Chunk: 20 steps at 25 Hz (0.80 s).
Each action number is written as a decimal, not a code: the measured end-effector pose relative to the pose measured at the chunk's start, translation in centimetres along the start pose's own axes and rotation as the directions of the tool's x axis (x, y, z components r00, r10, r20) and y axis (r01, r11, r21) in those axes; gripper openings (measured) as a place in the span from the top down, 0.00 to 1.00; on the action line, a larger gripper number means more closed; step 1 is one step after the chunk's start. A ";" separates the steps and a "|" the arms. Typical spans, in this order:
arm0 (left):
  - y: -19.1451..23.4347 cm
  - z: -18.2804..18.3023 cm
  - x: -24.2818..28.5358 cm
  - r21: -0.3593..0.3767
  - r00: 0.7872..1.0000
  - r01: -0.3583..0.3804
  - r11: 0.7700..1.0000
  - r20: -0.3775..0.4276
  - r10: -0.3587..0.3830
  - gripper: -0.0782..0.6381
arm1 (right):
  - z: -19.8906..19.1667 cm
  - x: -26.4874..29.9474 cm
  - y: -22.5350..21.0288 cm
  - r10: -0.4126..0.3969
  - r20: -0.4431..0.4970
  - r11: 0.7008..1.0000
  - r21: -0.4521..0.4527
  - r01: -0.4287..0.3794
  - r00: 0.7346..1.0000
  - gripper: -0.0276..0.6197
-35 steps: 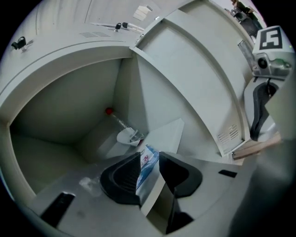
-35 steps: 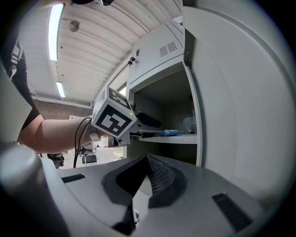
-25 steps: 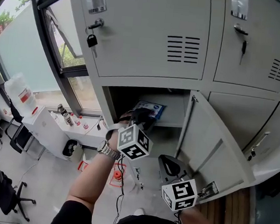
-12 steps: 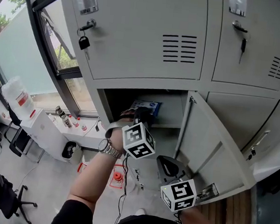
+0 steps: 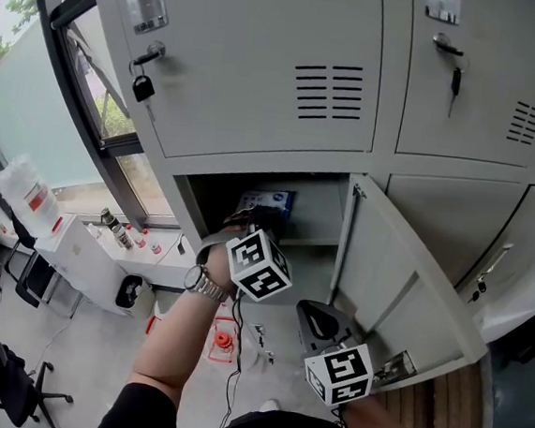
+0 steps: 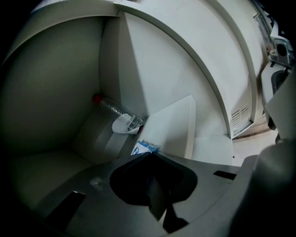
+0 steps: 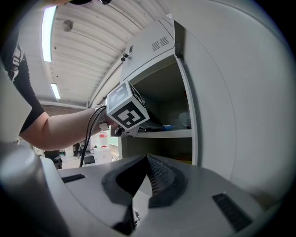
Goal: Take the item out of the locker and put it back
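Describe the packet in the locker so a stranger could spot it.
Among the grey lockers, find the one open compartment, door swung out. A flat packet lies inside. Only it is blue and white; the clear bottle behind has a red cap.

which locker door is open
The lower door, under the padlocked door. It swings out to the right, showing a blue-and-white pack inside. All the others are shut.

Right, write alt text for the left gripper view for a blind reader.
The left gripper, jaws just closed, pinches the edge of a blue-and-white packet inside a grey locker. Behind lie a clear bottle with a red cap and a white panel.
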<state>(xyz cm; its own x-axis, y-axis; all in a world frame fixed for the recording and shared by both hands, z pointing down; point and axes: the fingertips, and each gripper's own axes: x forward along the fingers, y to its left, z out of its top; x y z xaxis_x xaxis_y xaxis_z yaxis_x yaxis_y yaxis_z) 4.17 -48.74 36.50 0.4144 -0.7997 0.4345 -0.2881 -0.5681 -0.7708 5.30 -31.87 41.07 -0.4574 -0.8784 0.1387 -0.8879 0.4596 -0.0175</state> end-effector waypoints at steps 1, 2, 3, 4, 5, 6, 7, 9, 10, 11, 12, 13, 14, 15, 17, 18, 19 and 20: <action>0.0 0.0 0.0 -0.005 1.000 0.002 1.000 0.003 -0.002 0.85 | 0.0 0.0 0.0 -0.002 0.001 1.000 0.002 0.002 1.000 0.88; 0.0 0.1 0.0 -0.010 1.000 0.002 1.000 0.007 -0.002 0.86 | 0.0 0.0 -0.1 -0.003 0.001 1.000 0.003 0.003 1.000 0.88; 0.0 0.1 -0.1 -0.013 1.000 0.002 1.000 0.010 -0.001 0.86 | 0.0 0.0 -0.1 -0.003 0.000 1.000 0.004 0.003 1.000 0.88; 0.0 0.1 -0.1 -0.015 1.000 0.000 1.000 0.014 0.000 0.86 | 0.0 0.0 0.0 -0.002 0.000 1.000 0.004 0.002 1.000 0.88; -0.1 0.1 -0.2 -0.016 1.000 -0.001 1.000 0.017 0.002 0.86 | 0.0 0.0 0.0 -0.001 0.000 1.000 0.004 0.001 1.000 0.88; -0.1 0.1 -0.2 -0.019 1.000 -0.003 1.000 0.021 0.003 0.86 | 0.0 0.0 0.0 0.001 0.001 1.000 0.004 -0.001 1.000 0.88; -0.1 0.2 -0.2 -0.022 1.000 -0.003 1.000 0.024 0.003 0.86 | 0.0 0.0 0.0 0.001 0.003 1.000 0.004 -0.001 1.000 0.88; -0.1 0.2 -0.4 -0.027 0.999 -0.003 1.000 0.032 0.004 0.86 | 0.1 -0.2 0.0 0.001 0.004 1.000 0.003 -0.001 1.000 0.88; -0.2 0.2 -0.4 -0.029 0.999 -0.003 1.000 0.035 0.004 0.86 | 0.1 -0.2 0.0 -0.001 0.005 1.000 0.003 0.001 1.000 0.88; -0.2 0.3 -0.5 -0.031 0.999 -0.004 1.000 0.037 0.005 0.86 | 0.1 -0.3 -0.1 -0.004 0.007 1.000 0.004 0.004 1.000 0.88; -0.2 0.3 -0.6 -0.031 0.999 -0.004 0.999 0.040 0.005 0.86 | 0.0 -0.5 -0.2 -0.008 0.008 1.000 0.006 0.008 1.000 0.88; -0.3 0.3 -0.6 -0.032 0.999 -0.003 0.999 0.042 0.005 0.86 | 0.0 -0.6 -0.3 -0.011 0.009 1.000 0.007 0.011 1.000 0.88; -0.4 0.3 -0.7 -0.032 0.999 -0.003 0.999 0.045 0.004 0.86 | 0.0 -0.7 -0.4 -0.013 0.009 1.000 0.009 0.013 1.000 0.88; -0.4 0.3 -0.8 -0.033 0.999 -0.003 0.999 0.046 0.004 0.86 | 0.0 -0.8 -0.4 -0.015 0.008 1.000 0.010 0.015 1.000 0.88; -0.5 0.3 -1.0 -0.040 0.999 -0.003 0.999 0.048 0.005 0.86 | 0.0 -1.1 -0.5 -0.015 0.009 1.000 0.010 0.015 1.000 0.88; -0.5 0.2 -1.1 -0.044 0.999 -0.003 0.999 0.048 0.005 0.86 | 0.0 -1.1 -0.5 -0.015 0.010 1.000 0.010 0.015 1.000 0.88; -0.6 0.2 -1.2 -0.048 0.999 -0.003 0.999 0.046 0.005 0.86 | 0.0 -1.2 -0.4 -0.013 0.011 1.000 0.010 0.013 1.000 0.88; -0.6 0.1 -1.3 -0.052 0.999 -0.004 0.999 0.044 0.007 0.86 | 0.0 -1.3 -0.4 -0.011 0.011 1.000 0.010 0.011 1.000 0.88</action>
<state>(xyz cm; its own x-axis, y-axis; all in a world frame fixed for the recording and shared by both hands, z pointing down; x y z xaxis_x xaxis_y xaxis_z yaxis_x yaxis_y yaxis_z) 3.89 -47.30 36.35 0.4501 -0.7941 0.4085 -0.3344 -0.5740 -0.7474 6.26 -30.89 40.92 -0.4482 -0.8847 0.1277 -0.8932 0.4488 -0.0258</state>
